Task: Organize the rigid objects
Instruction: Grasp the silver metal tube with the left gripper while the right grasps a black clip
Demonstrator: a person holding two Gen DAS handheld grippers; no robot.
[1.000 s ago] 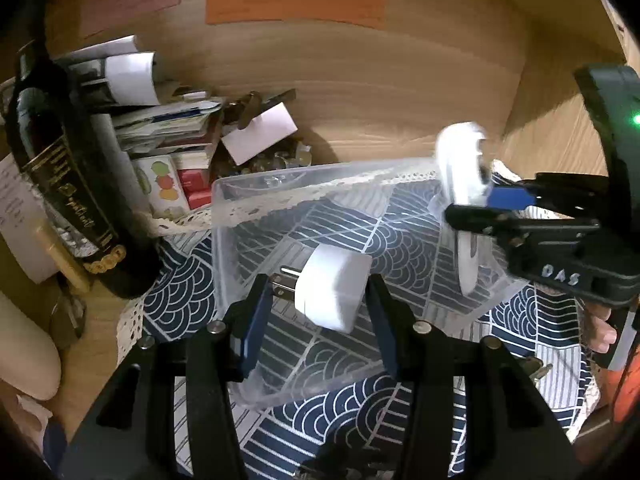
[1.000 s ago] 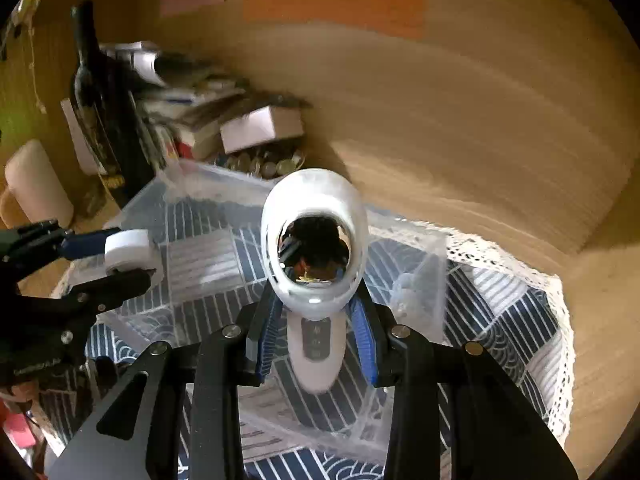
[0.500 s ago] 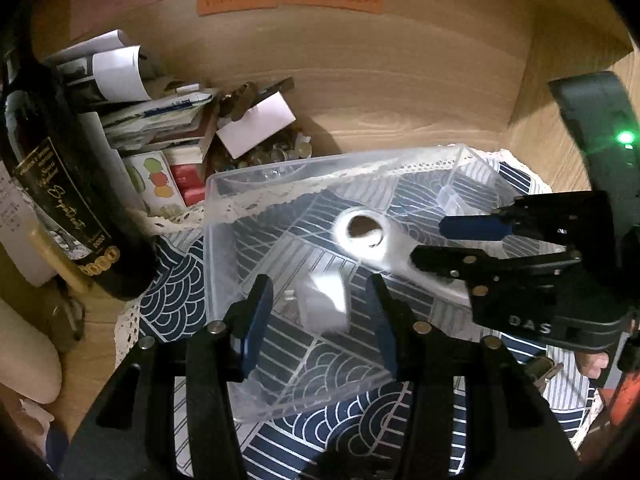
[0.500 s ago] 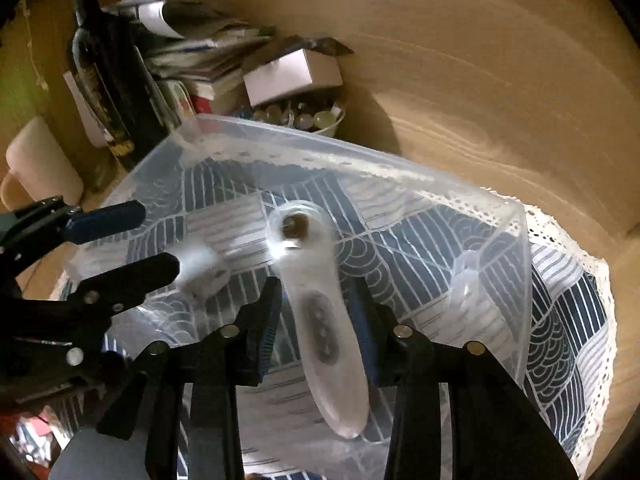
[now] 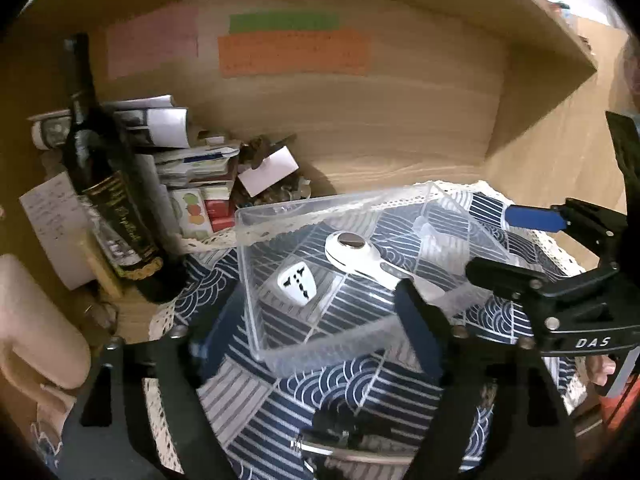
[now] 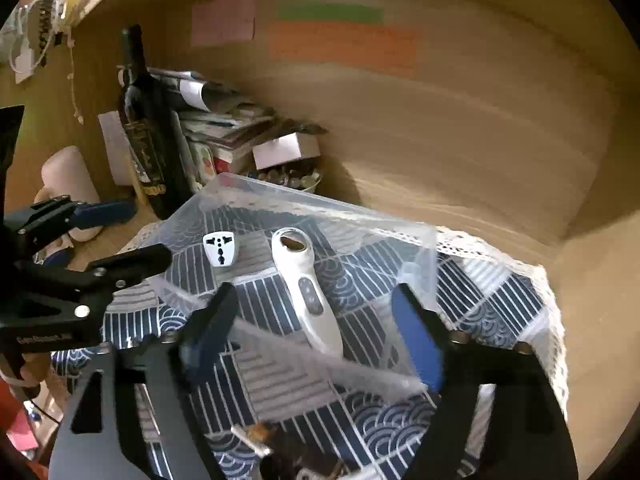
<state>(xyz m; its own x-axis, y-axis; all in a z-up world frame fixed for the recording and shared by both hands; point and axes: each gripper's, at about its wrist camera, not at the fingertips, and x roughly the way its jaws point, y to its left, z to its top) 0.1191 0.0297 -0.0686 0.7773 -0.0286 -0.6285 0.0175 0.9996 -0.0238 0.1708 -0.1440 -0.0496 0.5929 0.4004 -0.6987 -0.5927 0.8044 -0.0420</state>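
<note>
A clear plastic bin stands on a blue patterned cloth. Inside lie a white plug adapter, socket face up, and a white handheld device with a round hole at its head. My left gripper is open and empty, held back just in front of the bin's near wall. My right gripper is open and empty above the bin's near edge; it also shows in the left wrist view.
A dark wine bottle stands left of the bin beside stacked books and papers. A small bowl of coins sits behind the bin. Wooden walls close the back and right. Small metal items lie near the cloth's front.
Both grippers opened and let go: the adapter and the white device dropped into the bin. Both grippers then pulled back and up from the bin.
</note>
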